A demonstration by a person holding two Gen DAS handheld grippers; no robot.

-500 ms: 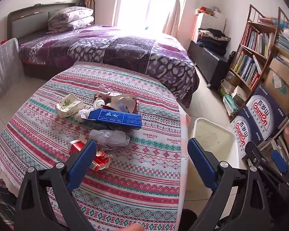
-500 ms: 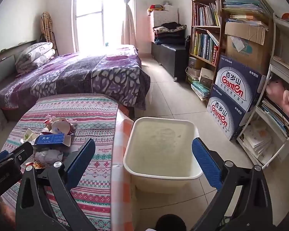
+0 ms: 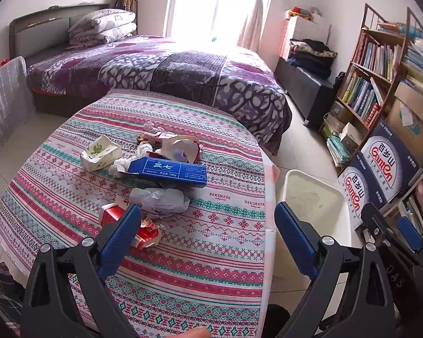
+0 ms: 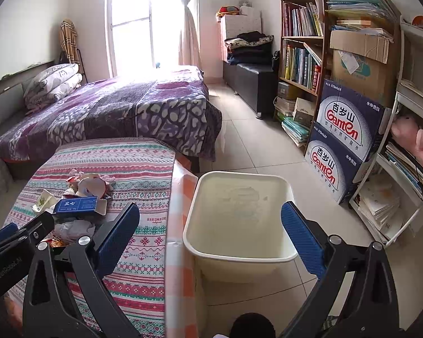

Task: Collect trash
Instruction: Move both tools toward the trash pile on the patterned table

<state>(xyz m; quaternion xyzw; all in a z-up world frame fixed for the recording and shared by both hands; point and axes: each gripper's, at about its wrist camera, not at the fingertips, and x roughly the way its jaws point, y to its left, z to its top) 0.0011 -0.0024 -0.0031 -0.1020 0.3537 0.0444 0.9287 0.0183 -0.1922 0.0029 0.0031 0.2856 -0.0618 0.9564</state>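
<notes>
Across the upper half of the left wrist view, purple bed (image 3: 160, 76); below it at centre, desk (image 3: 217, 253) under a striped patterned cloth. At lower right beside the desk edge, cream bin (image 4: 239, 256) on the tiled floor. Mid-desk, a trash pile: blue carton (image 3: 169, 171), grey crumpled bag (image 3: 160, 201) just below it, white-green pack (image 3: 100, 156) to the left, red wrapper (image 3: 143, 232) nearest. Left gripper (image 3: 207, 235) low over the desk, jaws wide, holding nothing. Right gripper (image 4: 210, 231) above the bin's near rim, jaws wide too, nothing between them.
</notes>
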